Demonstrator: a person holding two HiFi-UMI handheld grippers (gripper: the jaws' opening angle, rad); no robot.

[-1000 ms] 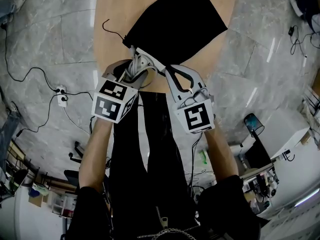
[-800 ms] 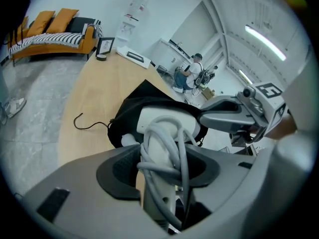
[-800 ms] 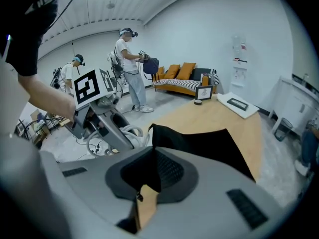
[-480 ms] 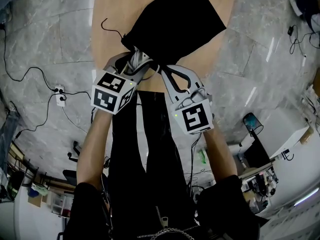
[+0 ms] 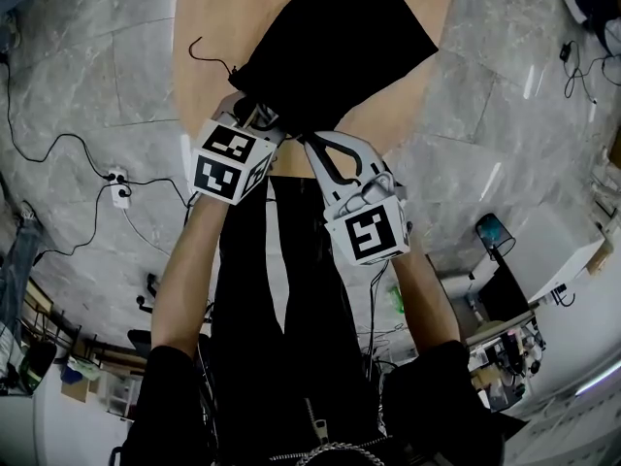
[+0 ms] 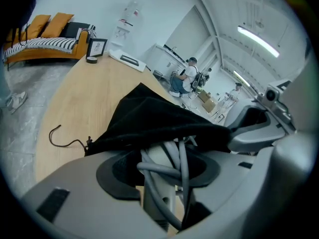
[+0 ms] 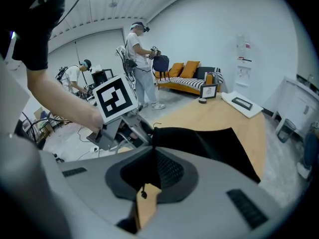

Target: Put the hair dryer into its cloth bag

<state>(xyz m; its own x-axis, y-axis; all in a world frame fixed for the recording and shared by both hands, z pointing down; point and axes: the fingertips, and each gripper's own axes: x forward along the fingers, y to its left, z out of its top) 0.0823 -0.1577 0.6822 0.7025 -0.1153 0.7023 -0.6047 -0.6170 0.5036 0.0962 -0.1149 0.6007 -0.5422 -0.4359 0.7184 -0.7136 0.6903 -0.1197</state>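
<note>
The black cloth bag (image 5: 340,47) lies on the wooden table (image 5: 218,13), its mouth toward me. My left gripper (image 5: 256,116) is shut on the grey hair dryer (image 6: 160,163), gripping its handle with the cord wound round it. The dryer's front end is hidden under the bag's cloth (image 6: 149,118) at the mouth. My right gripper (image 5: 309,140) is shut on the bag's near edge (image 7: 199,141), holding the mouth up beside the left gripper (image 7: 119,126). A thin drawstring (image 5: 209,58) trails from the mouth to the left.
At the table's far end stand a small picture frame (image 6: 97,47) and a flat dark device (image 6: 130,59). Cables and a power strip (image 5: 119,184) lie on the stone floor at the left. People work in the background near a sofa (image 7: 187,78).
My left gripper has moved forward and a little down with the hair dryer, closer to the bag's mouth and further under its cloth. The right gripper has stayed in place.
</note>
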